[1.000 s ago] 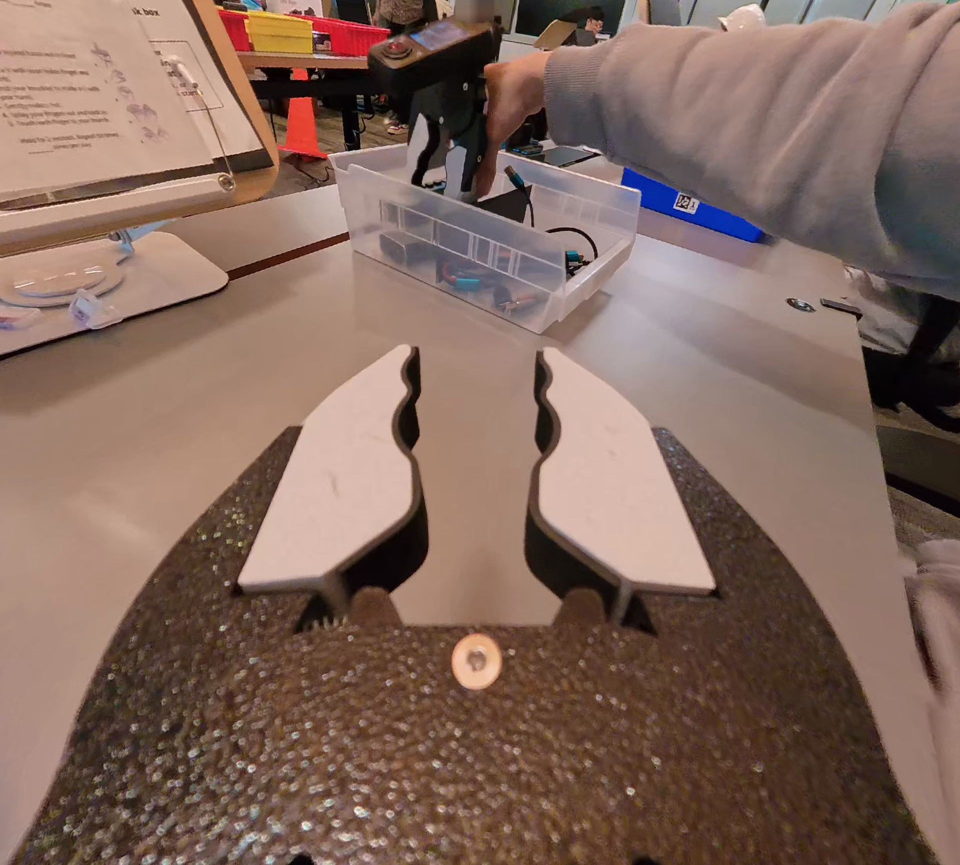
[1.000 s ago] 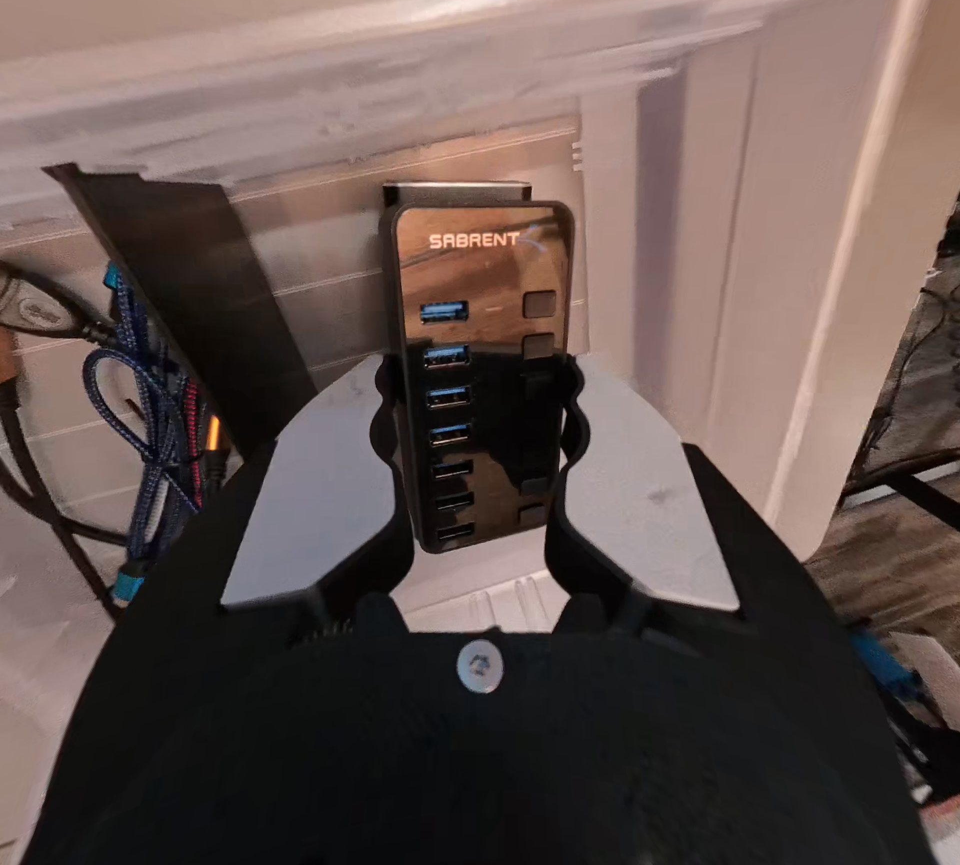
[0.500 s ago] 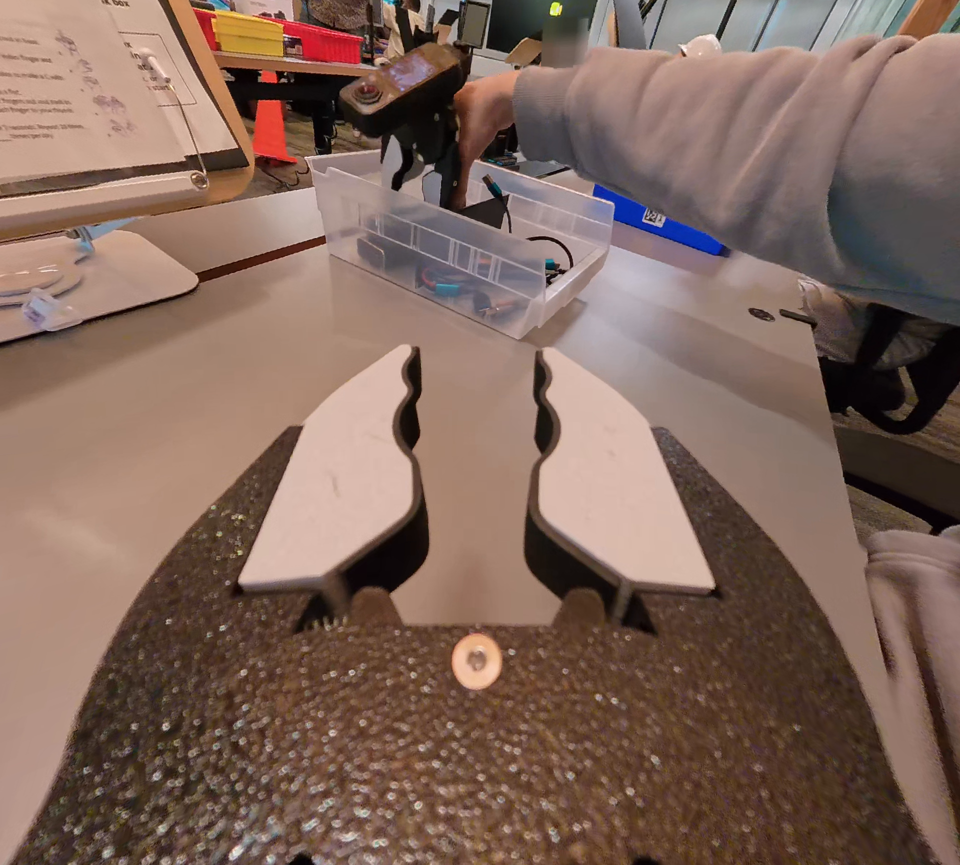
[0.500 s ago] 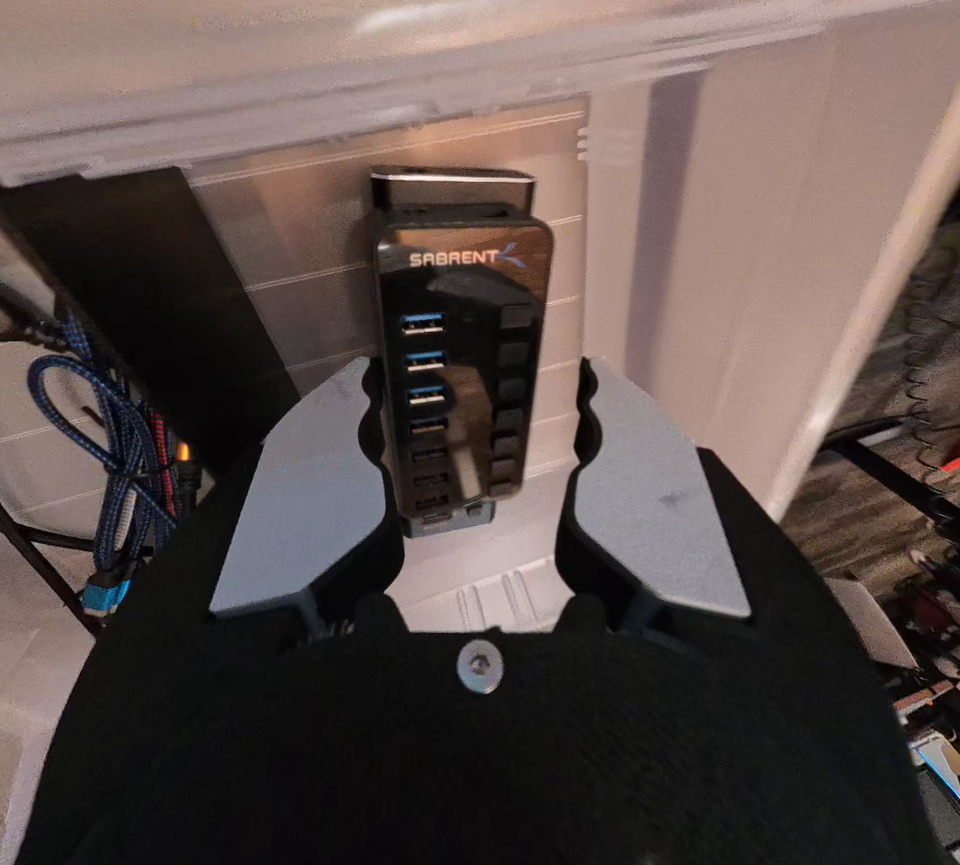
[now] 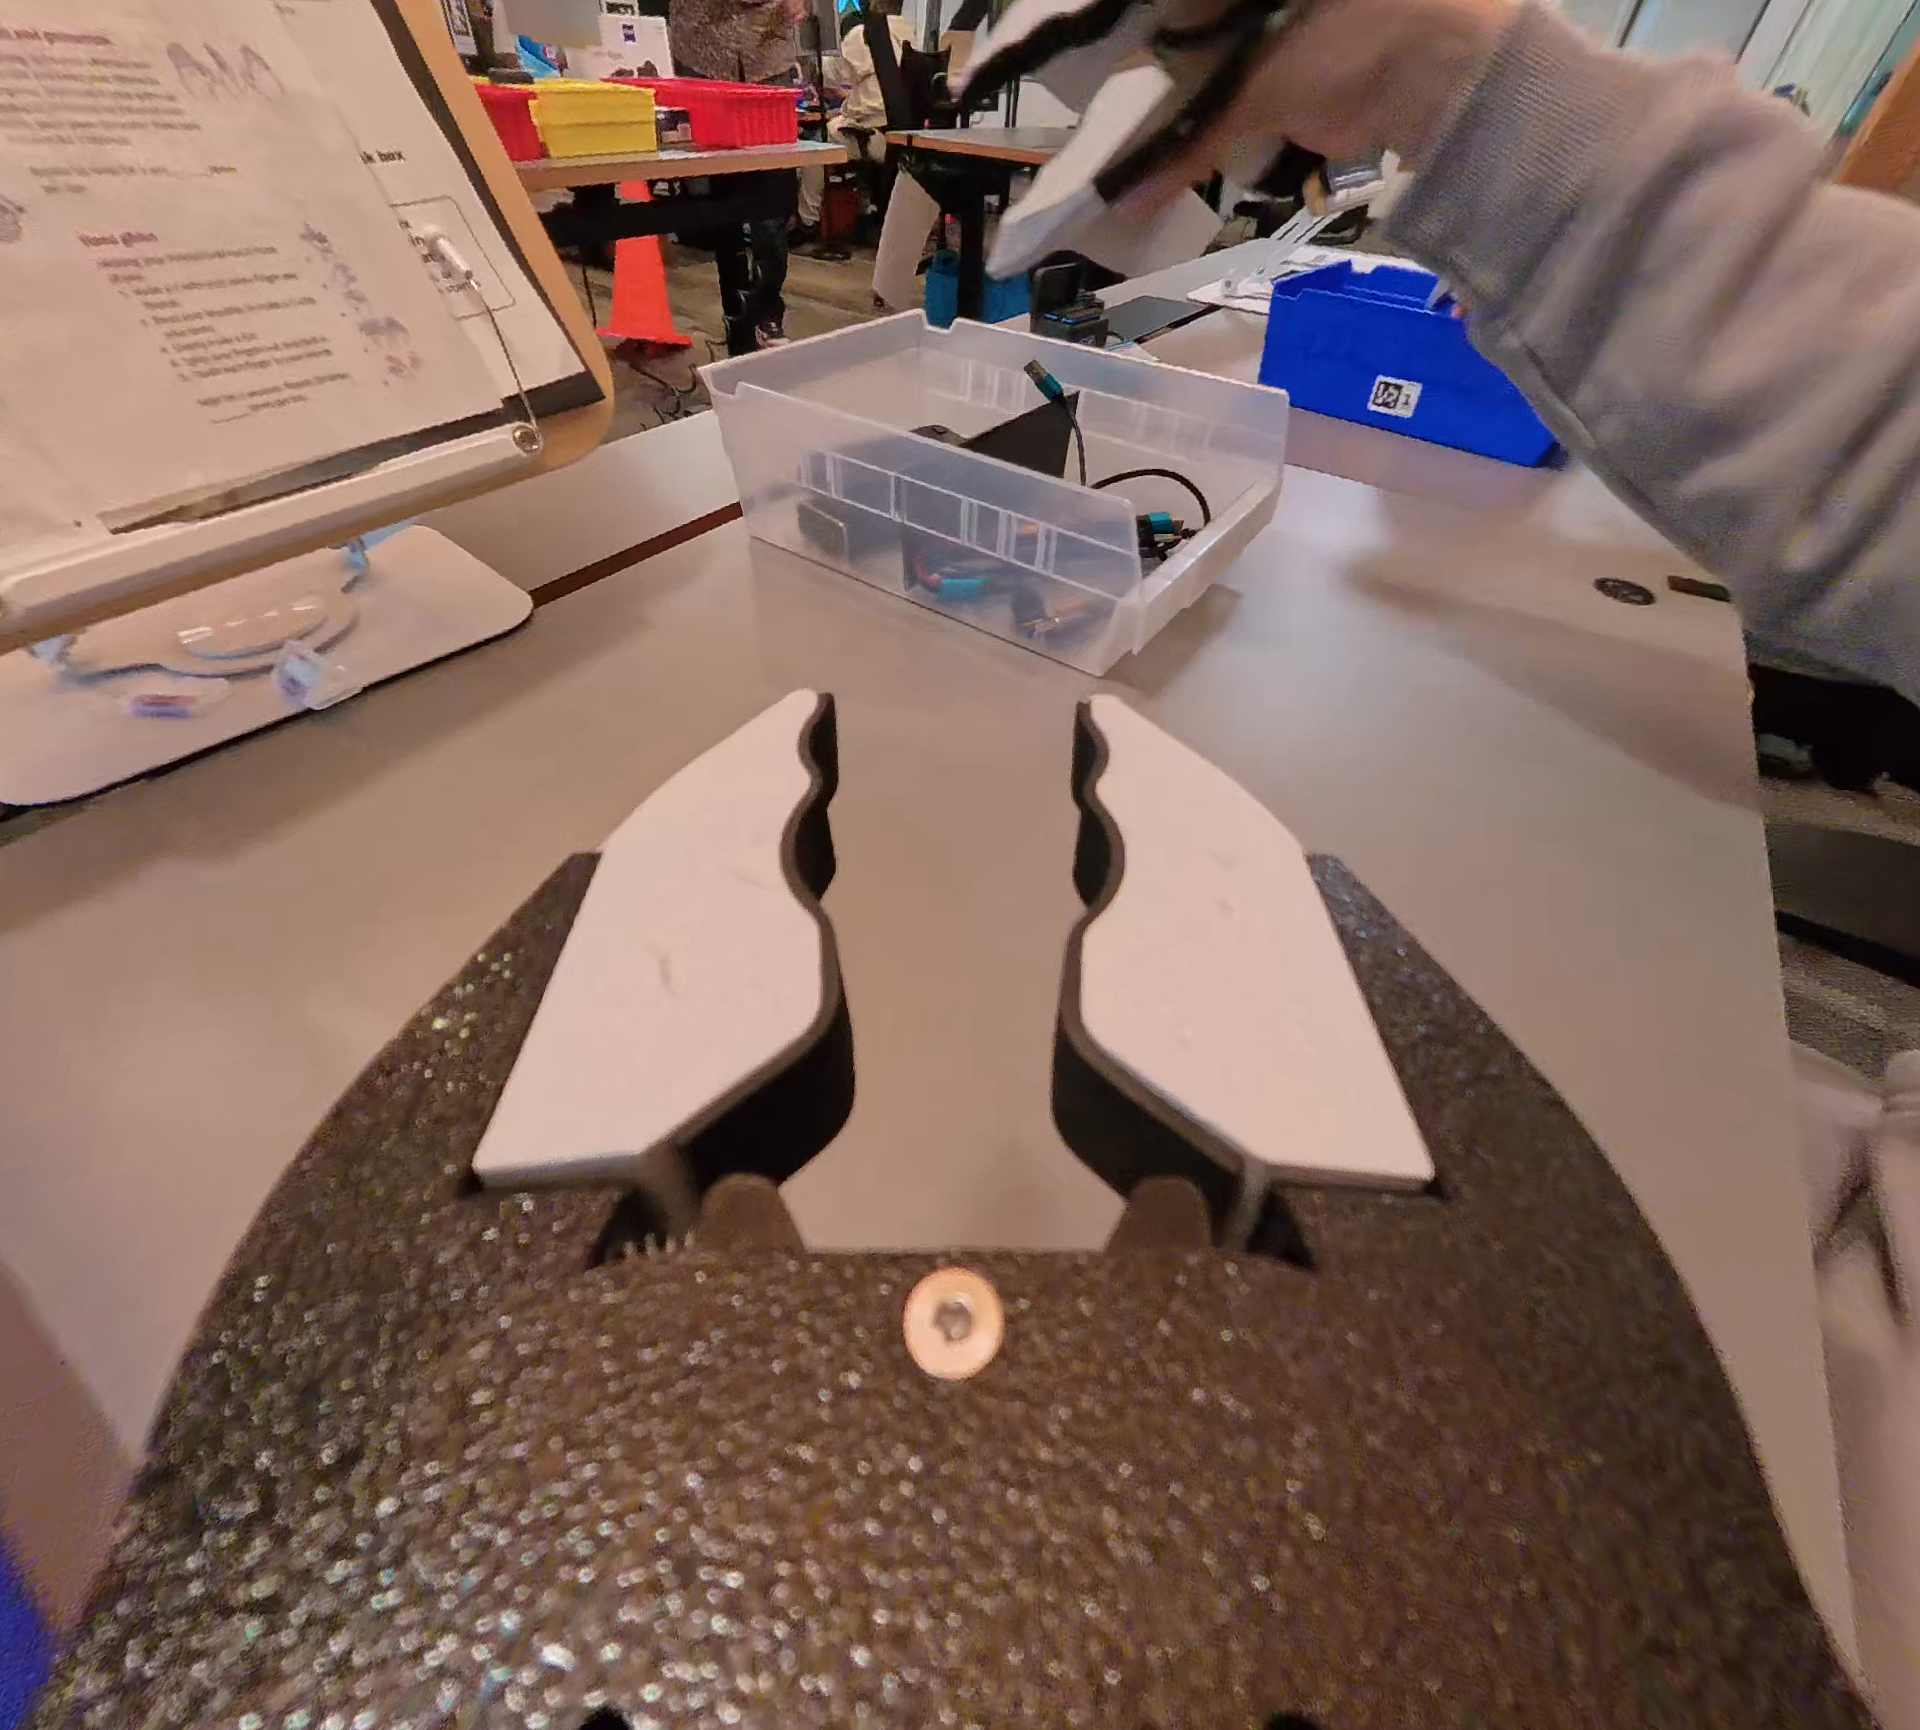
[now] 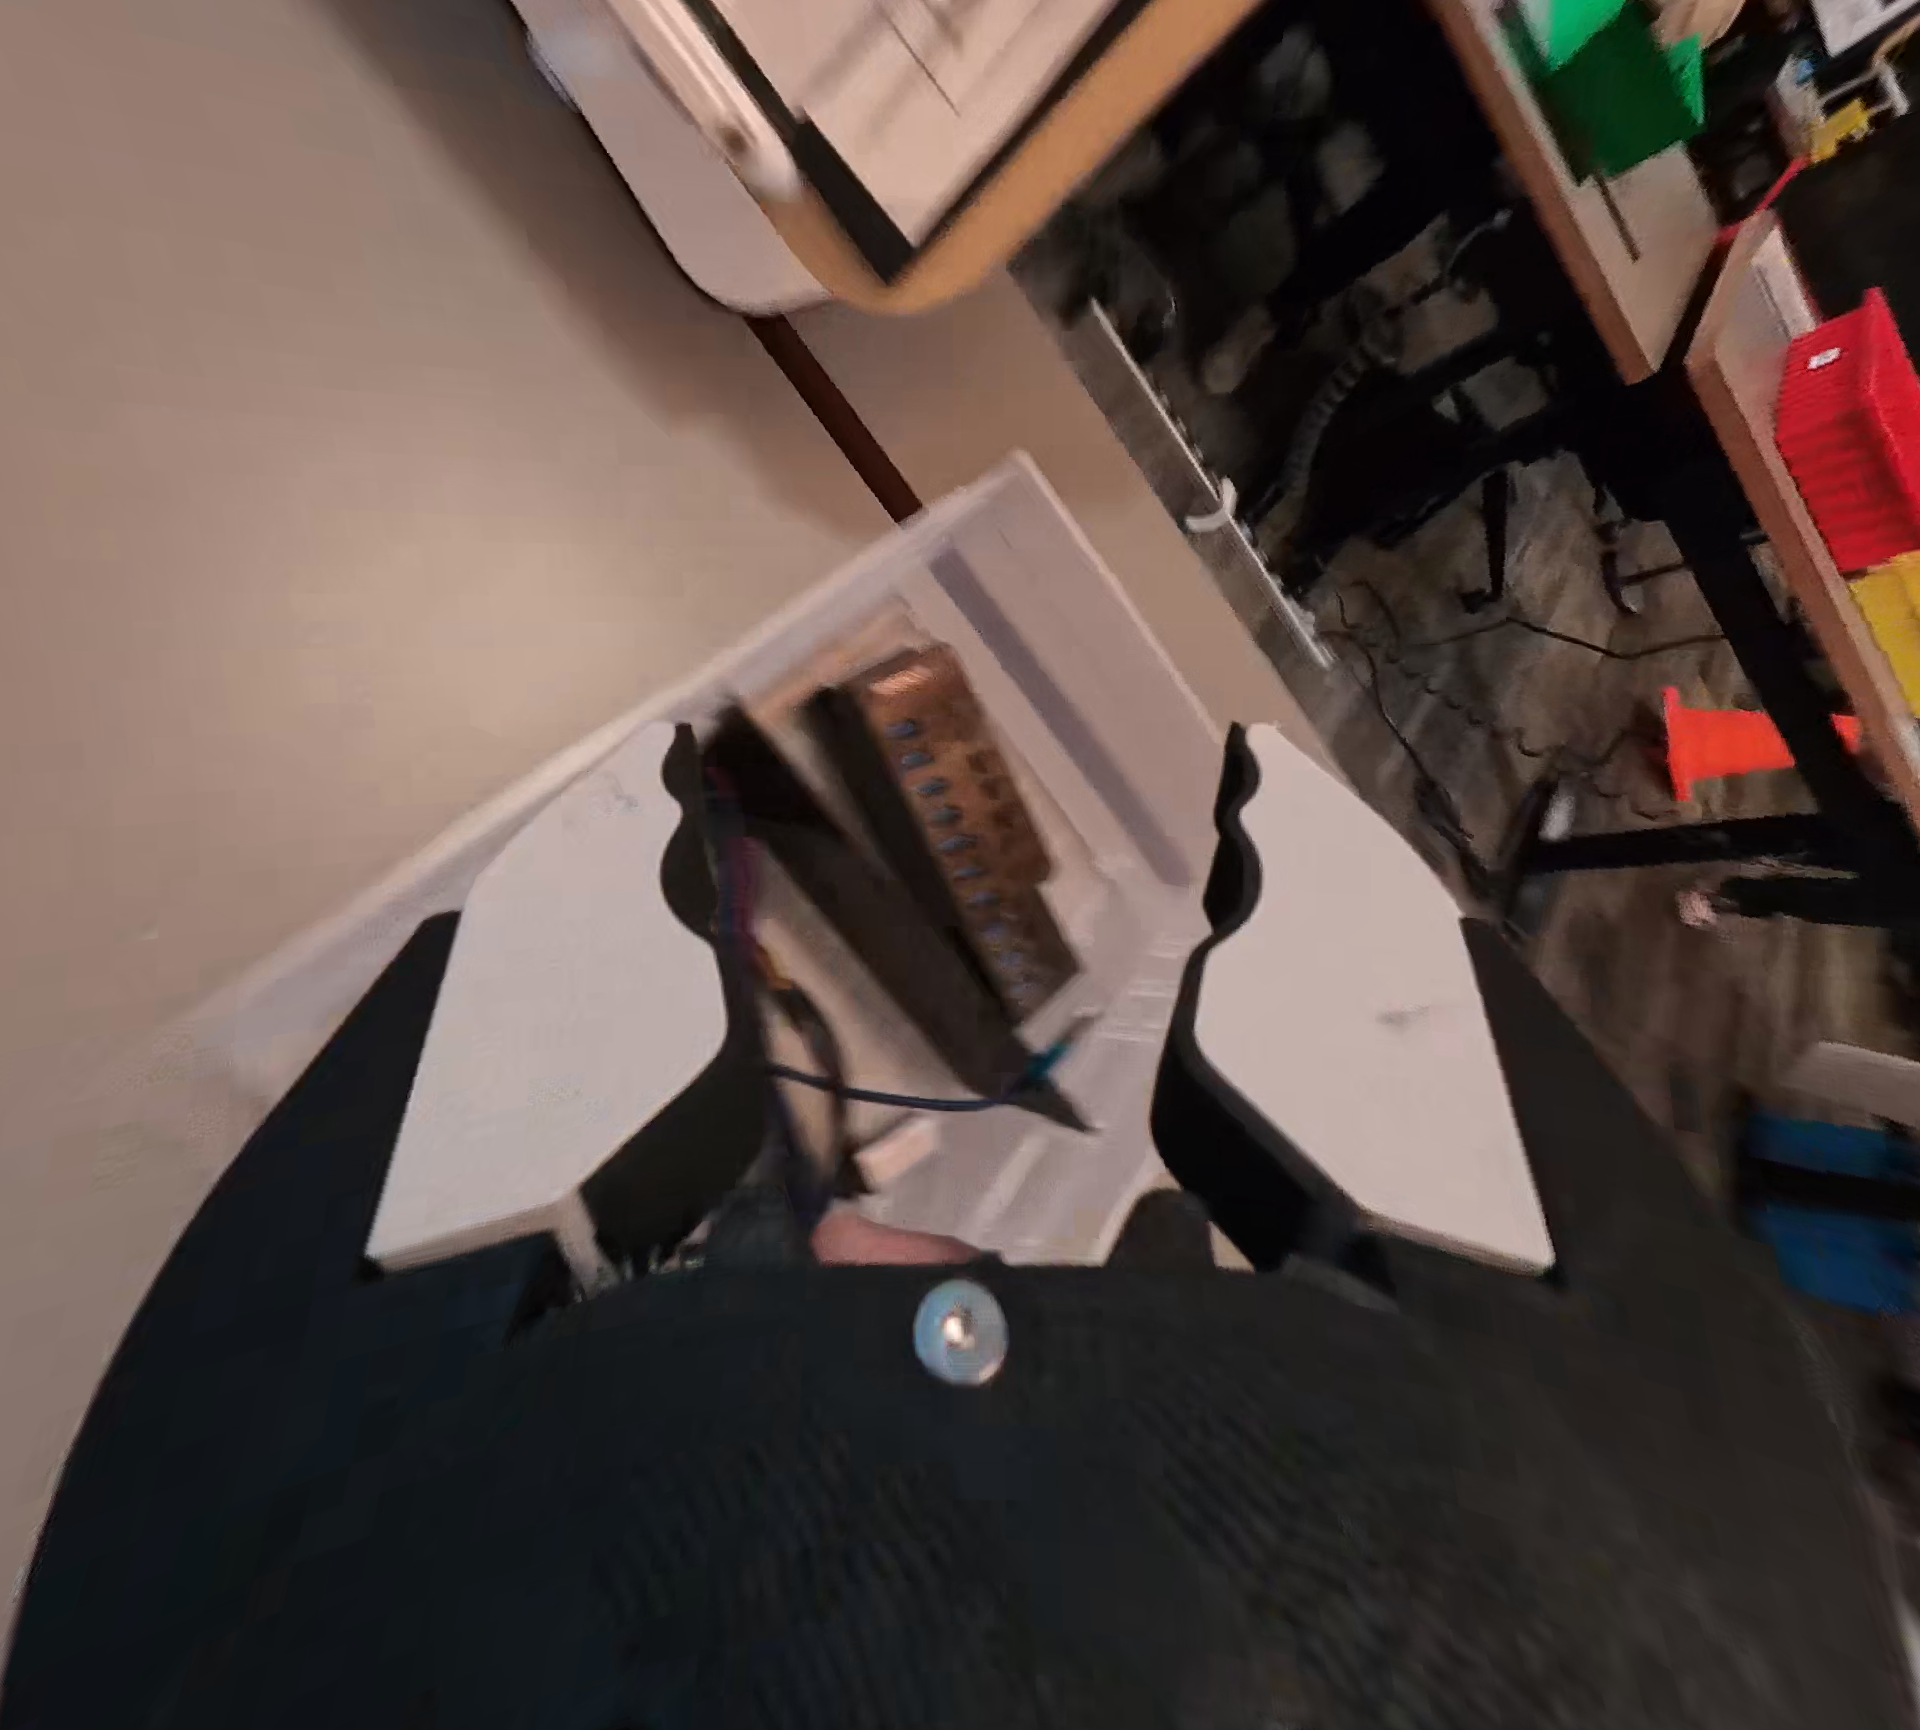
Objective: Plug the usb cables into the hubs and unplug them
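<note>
A clear plastic bin (image 5: 1195,579) stands on the grey table (image 5: 1403,797) and holds a black USB hub (image 6: 966,839) and several braided USB cables (image 5: 1164,496). The bin also shows in the right wrist view (image 6: 1049,558), blurred, with the hub lying along its far side. My right gripper (image 6: 956,755) is open wide and empty, raised well above the bin; it also shows in the left wrist view (image 5: 1070,111) at the top, held by a hand in a grey sleeve. My left gripper (image 5: 951,714) is open and empty, low over the bare table in front of the bin.
A document stand with printed pages (image 5: 239,226) stands on a white base (image 5: 312,631) at the left. A blue bin (image 5: 1382,371) sits behind the clear bin at the right. The table's right edge (image 5: 1756,745) drops off to the floor. A person stands at tables in the background.
My right gripper let go of the hub, opened wider and lifted up out of the bin, tilting as it rose. The hub stays in the bin. The left gripper stayed open over the table.
</note>
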The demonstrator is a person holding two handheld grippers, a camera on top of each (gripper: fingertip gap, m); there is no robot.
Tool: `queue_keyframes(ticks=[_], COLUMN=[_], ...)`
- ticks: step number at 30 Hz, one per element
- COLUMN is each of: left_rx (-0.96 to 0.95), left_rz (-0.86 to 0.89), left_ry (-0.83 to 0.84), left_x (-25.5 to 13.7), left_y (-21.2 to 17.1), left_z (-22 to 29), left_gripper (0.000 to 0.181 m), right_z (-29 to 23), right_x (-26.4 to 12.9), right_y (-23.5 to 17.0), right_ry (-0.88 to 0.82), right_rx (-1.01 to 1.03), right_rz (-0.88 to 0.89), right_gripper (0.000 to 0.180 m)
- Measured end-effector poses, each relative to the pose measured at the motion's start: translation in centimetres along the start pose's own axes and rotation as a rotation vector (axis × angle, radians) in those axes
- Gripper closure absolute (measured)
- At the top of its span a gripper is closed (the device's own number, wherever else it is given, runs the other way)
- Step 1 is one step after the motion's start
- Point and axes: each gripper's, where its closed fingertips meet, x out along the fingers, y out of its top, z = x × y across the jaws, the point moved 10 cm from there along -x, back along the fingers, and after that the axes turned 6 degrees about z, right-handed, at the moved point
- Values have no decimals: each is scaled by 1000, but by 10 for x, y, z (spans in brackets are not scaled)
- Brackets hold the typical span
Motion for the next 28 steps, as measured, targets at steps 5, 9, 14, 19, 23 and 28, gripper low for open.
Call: queue_keyframes(ticks=[5, 9, 14, 19, 23, 28], left_rx=[38, 100, 75, 80, 48, 58], left_rz=[-16, -56, -107, -123, -147, -137], left_ry=[53, 109, 188, 357, 636, 753], left_x=[-8, -7, -5, -18, -31, -38], left_y=[8, 10, 7, -6, -7, -8], left_z=[4, 11, 29, 46, 36, 19], left_gripper=[136, 129, 99, 77, 66, 66], right_z=[-93, -162, -201, -232, -234, -217], right_x=[-43, -55, -64, -67, -72, -71], right_y=[-18, -36, -53, -58, -60, -61], right_ry=[-27, -104, -169, -166, -318, -415], right_rx=[237, 381, 524, 640, 643, 631], right_rz=[230, 264, 179, 171, 186, 175], right_gripper=[68, 59, 60, 57, 48, 34])
